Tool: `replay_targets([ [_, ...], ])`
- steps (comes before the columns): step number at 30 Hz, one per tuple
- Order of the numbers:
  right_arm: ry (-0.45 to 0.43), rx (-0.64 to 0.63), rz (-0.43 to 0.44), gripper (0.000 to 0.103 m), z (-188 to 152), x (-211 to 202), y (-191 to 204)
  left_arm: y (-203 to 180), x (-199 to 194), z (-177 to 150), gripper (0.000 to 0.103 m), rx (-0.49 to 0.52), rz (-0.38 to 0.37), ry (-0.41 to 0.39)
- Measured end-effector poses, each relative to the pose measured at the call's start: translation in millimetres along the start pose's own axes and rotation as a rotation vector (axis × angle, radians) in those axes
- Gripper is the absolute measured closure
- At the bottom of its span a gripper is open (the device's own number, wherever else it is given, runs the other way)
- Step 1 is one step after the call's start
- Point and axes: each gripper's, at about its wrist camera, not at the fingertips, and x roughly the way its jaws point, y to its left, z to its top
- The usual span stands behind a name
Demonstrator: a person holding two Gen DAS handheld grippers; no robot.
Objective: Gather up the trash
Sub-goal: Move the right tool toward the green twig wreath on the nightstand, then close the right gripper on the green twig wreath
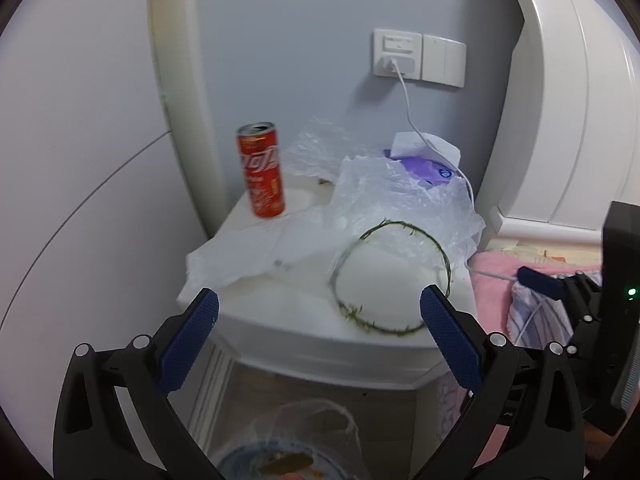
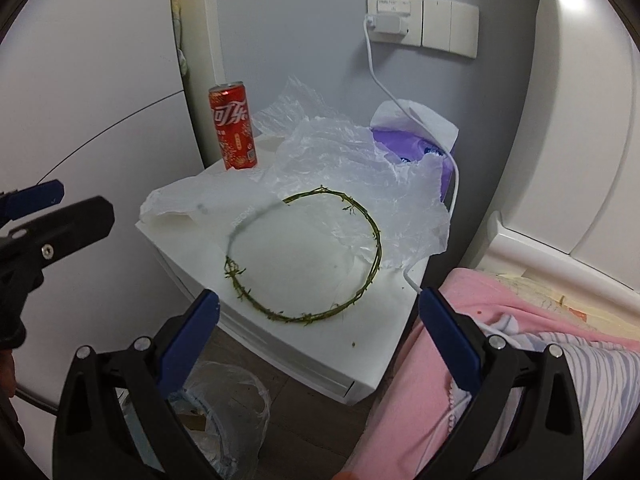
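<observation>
A red cola can [image 1: 262, 170] [image 2: 232, 128] stands upright at the back left of the white nightstand [image 1: 280, 320] [image 2: 320, 344]. Crumpled clear plastic bags [image 1: 400, 196] [image 2: 352, 176] lie across the top. A ring of green twigs [image 1: 394, 276] [image 2: 304, 256] lies on the near part, partly on the plastic. My left gripper [image 1: 320, 300] hovers open just in front of the nightstand's edge, holding nothing. My right gripper [image 2: 320, 300] is open and empty too, above the ring's near side. On the floor below is a bin lined with a plastic bag [image 1: 288, 448] [image 2: 224, 408].
A purple tissue pack [image 1: 424, 168] [image 2: 408, 144] sits at the back right, with a white charger cable [image 1: 408, 100] [image 2: 376, 76] running from the wall socket over it. Pink and striped bedding [image 1: 496, 264] [image 2: 440, 360] borders the right side. A cabinet wall stands close on the left.
</observation>
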Motion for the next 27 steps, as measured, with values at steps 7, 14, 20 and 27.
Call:
replay_targets([
  [7, 0.006, -0.006, -0.006, 0.006, 17, 42, -4, 3, 46, 20, 0.005, 0.020, -0.058, 0.025],
  [14, 0.011, 0.000, -0.018, 0.006, 32, 68, -15, -1, 81, 31, 0.005, 0.040, -0.105, 0.041],
  [20, 0.010, -0.001, -0.026, 0.006, 42, 82, -25, -8, 97, 35, 0.005, 0.042, -0.137, 0.047],
  [27, 0.017, 0.001, -0.022, 0.006, 47, 92, -31, -16, 110, 41, 0.005, 0.056, -0.162, 0.034],
])
